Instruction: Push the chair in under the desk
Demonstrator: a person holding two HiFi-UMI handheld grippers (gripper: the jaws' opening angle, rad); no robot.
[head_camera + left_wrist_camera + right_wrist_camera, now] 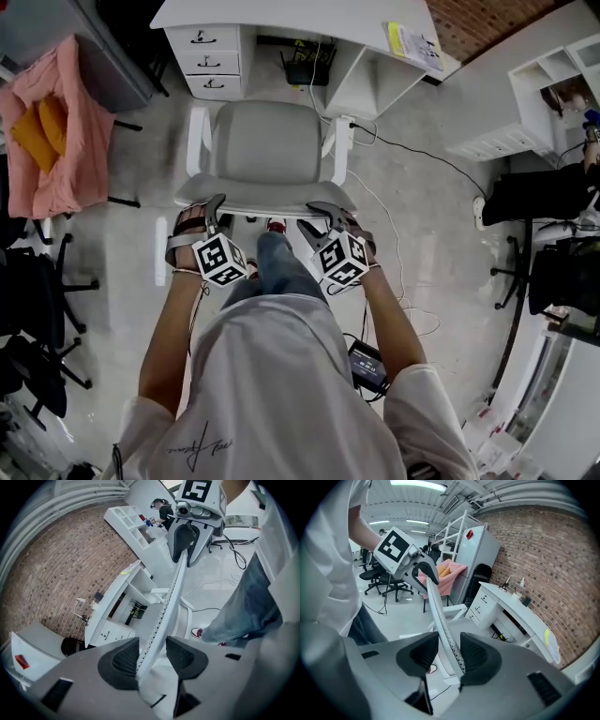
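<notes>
Grey office floor (422,216): white-framed grey chair (267,141) faces white desk (281,14), not under it. Forearms (169,328) angle downward; left gripper (214,210) and right gripper (323,216) straddle its backrest rim (267,204), jaws wide, gap visible only in gripper views

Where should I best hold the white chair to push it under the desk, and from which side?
Grip the thin top edge of the backrest from behind, near both ends: it fits between the jaws, and the seat already faces the desk.
</notes>
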